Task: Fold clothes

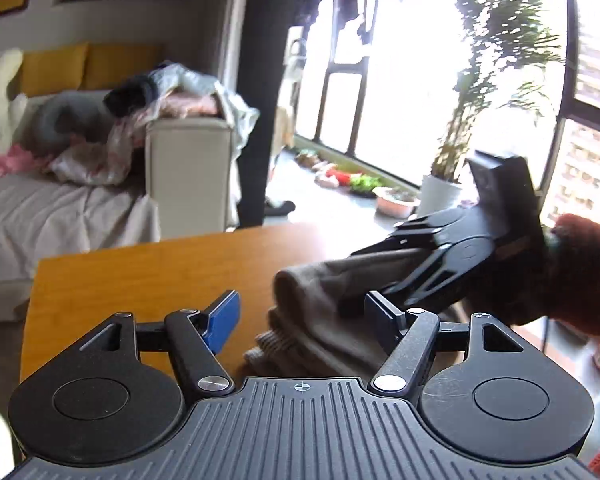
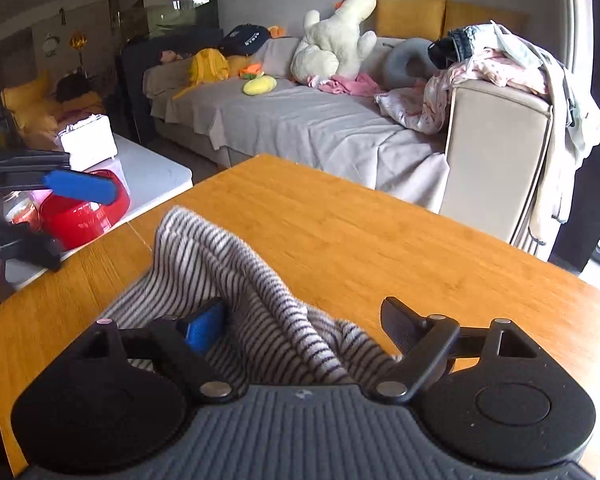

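Daylight pours through a blown-out window (image 1: 440, 72), leaving the room evenly bright. Fisheye curvature bends the edges. The sofa (image 1: 60, 200) looks soft; the striped garment (image 2: 228, 264) slightly motion-blurred.

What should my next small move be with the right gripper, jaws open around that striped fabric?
Probably shut the right gripper on the raised ridge of the striped garment. Its jaws stand open with the fabric bunched between them on the wooden table, so nothing is gripped yet. The left gripper is open too, beside the cloth, so it offers no hold.
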Tool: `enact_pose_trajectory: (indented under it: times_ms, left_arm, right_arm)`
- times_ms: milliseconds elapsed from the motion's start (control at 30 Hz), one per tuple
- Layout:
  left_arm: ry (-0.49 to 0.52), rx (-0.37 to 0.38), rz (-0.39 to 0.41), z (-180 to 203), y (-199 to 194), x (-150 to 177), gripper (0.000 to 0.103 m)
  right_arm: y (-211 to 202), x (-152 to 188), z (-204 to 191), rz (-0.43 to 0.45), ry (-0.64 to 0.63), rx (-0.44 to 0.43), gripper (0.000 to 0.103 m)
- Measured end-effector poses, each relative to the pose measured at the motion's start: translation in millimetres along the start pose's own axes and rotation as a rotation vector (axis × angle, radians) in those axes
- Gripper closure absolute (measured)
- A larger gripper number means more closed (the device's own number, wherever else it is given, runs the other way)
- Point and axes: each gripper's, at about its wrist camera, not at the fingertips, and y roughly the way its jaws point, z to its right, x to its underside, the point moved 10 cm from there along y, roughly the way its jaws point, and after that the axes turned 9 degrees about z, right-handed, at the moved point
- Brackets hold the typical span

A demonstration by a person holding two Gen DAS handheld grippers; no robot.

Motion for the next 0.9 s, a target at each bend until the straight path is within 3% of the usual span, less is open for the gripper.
enact_pose_trajectory:
  times_ms: [100, 167, 233, 267, 300, 433, 567, 667, 833, 900]
  left_arm:
    - [0.077, 0.089, -0.017, 34, 11, -2, 0.021]
    - [0.113, 0.077, -0.069, 40, 32, 12, 0.022]
    - [0.108, 0.051, -0.117, 34, 53, 25, 0.025]
    - [0.097, 0.041, -0.131, 29, 60, 30, 0.025]
    - [0.085, 0.032, -0.139, 24, 65, 33, 0.025]
    - [0.044, 0.033, -0.148, 12, 70, 39, 0.024]
    - [0.055, 0.019, -0.161, 8, 68, 42, 0.023]
    - [0.065, -0.006, -0.142, 5, 64, 30, 0.023]
    - [0.137, 0.021, -0.07, 14, 65, -1, 0.017]
    - [0.159, -0.002, -0.106, 10, 80, 5, 0.018]
  right_arm:
    - [-2, -16, 4, 0.024, 0.016, 0.023, 0.019]
    - [-17, -34, 12, 0.098, 0.034, 0.074, 0.019]
    - [-43, -51, 19, 0.179, 0.036, 0.142, 0.035]
    - [-55, -56, 21, 0.212, 0.03, 0.164, 0.059]
    - [-65, -57, 21, 0.223, 0.021, 0.172, 0.071]
    - [-71, -31, 18, 0.169, 0.069, 0.151, 0.071]
    - [-24, 24, 39, -0.003, 0.129, 0.241, 0.071]
    - [-13, 39, 45, 0.011, 0.136, 0.268, 0.07]
    - [-18, 42, 42, 0.013, 0.112, 0.286, 0.068]
    - [-36, 41, 40, 0.044, 0.15, 0.304, 0.066]
